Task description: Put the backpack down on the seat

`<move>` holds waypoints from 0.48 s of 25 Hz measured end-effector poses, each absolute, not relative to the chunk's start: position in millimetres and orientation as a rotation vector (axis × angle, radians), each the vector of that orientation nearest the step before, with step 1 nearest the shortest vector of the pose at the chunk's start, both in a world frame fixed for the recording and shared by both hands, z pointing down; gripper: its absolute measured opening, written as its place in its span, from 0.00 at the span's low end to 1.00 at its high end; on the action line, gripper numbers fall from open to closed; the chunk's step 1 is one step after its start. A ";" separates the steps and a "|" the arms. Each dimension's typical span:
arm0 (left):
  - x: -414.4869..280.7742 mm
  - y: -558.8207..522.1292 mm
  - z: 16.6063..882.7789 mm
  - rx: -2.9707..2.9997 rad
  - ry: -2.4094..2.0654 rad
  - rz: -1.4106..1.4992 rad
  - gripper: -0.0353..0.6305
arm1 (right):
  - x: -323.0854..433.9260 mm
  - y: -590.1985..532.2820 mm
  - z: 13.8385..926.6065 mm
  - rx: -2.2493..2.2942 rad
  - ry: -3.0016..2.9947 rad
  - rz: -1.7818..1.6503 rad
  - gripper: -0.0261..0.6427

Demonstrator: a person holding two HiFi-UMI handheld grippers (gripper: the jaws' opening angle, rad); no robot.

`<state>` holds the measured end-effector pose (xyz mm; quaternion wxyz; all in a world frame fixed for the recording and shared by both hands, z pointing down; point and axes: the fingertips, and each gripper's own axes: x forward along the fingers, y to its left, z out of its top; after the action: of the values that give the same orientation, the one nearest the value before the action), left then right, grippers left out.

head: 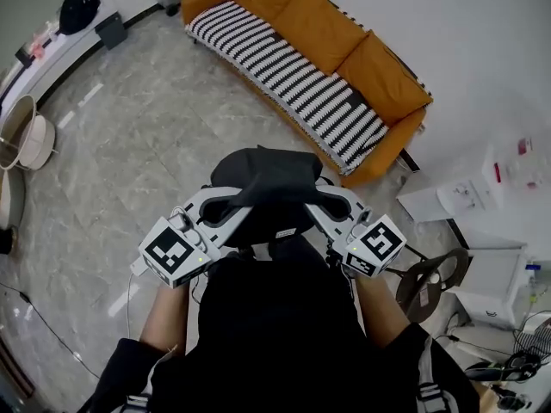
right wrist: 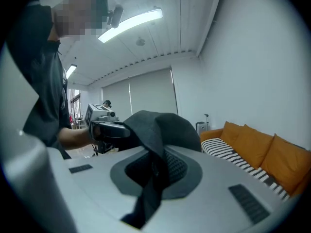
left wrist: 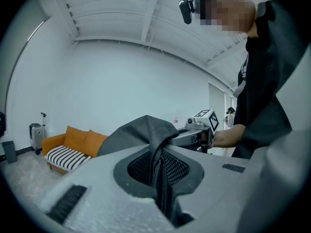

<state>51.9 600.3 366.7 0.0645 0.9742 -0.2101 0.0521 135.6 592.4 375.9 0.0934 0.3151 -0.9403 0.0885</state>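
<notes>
black backpack (head: 258, 177) pinched in closed left gripper (head: 225, 205) and right gripper (head: 325, 201); keep level, lower onto far sofa (head: 320, 26).

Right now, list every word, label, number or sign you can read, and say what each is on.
No readable words or numbers anywhere.
Marker cubes on the left gripper and right gripper: black-and-white square patterns, no letters.
White boxes beside the wall: red marks, too small to read.
Backpack: no label visible.
</notes>
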 end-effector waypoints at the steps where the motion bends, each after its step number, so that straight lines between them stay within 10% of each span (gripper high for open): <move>1: 51.2 598.2 367.3 2.936 -0.634 0.155 0.10 | 134.8 590.2 376.4 0.929 -2.791 0.265 0.09; 12: 36.9 562.5 373.9 2.860 -0.720 0.187 0.10 | 119.1 544.8 384.8 0.822 -2.861 0.246 0.09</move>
<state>36.9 562.5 373.9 0.0930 0.9636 -0.2427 0.0631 119.1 544.8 384.8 0.0771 0.2742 -0.9550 0.0821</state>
